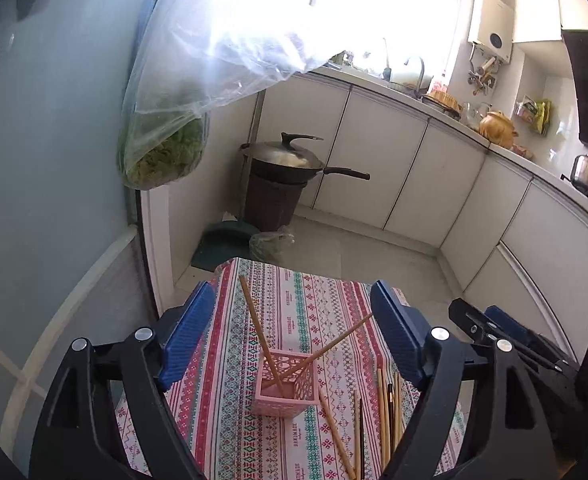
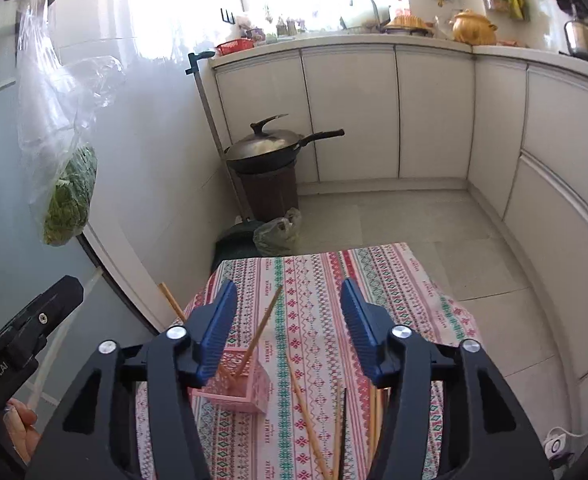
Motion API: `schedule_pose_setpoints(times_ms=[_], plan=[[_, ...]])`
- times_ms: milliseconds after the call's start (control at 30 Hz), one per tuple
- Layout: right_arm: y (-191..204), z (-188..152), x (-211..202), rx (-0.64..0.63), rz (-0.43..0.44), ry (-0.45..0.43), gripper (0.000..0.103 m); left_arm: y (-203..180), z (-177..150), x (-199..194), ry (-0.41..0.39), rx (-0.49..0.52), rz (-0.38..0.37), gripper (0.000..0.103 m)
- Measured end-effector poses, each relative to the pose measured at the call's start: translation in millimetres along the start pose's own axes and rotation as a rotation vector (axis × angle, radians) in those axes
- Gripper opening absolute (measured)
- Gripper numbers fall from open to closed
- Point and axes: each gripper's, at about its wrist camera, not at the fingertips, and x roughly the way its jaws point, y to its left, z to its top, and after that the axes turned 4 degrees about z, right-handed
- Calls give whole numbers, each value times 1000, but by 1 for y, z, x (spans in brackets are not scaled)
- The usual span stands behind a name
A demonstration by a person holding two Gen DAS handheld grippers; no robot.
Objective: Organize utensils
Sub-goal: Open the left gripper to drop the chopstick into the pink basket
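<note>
A pink lattice holder (image 1: 288, 388) stands on the patterned tablecloth (image 1: 325, 300). Two wooden chopsticks (image 1: 260, 332) lean out of it, one left and one right. Several loose chopsticks (image 1: 385, 420) lie on the cloth to its right. My left gripper (image 1: 294, 296) hovers above the holder, open, with nothing between its blue pads. In the right wrist view the holder (image 2: 246, 384) sits low and left, partly behind the left finger. My right gripper (image 2: 289, 288) is open and holds nothing, above the loose chopsticks (image 2: 309, 420). The left gripper's black body (image 2: 34, 320) and a hand (image 2: 22, 428) show at the left edge.
Beyond the small table's far edge (image 2: 373, 248) is tiled floor. A lidded wok (image 1: 282, 160) rests on a brown bin in the corner, with a plastic bag (image 1: 272, 244) on the floor beside it. A clear bag of greens (image 1: 162, 152) hangs at the left. White cabinets (image 2: 353, 112) line the back and right.
</note>
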Motion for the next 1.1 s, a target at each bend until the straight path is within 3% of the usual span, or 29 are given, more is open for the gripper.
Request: schedule_pose_setpoints(times_ms=[433,667,1100], plan=[[-51,-41,-39,19,-117,-61,80,-34,-41,-12,-3,83,44,85],[-72,-57,-50,52,-128,-68,89,-47,-58,-11,5,114,52,95],[-87,-82,-65,81,-130,-64,96,-61,-86,-11,44,175,46,96]])
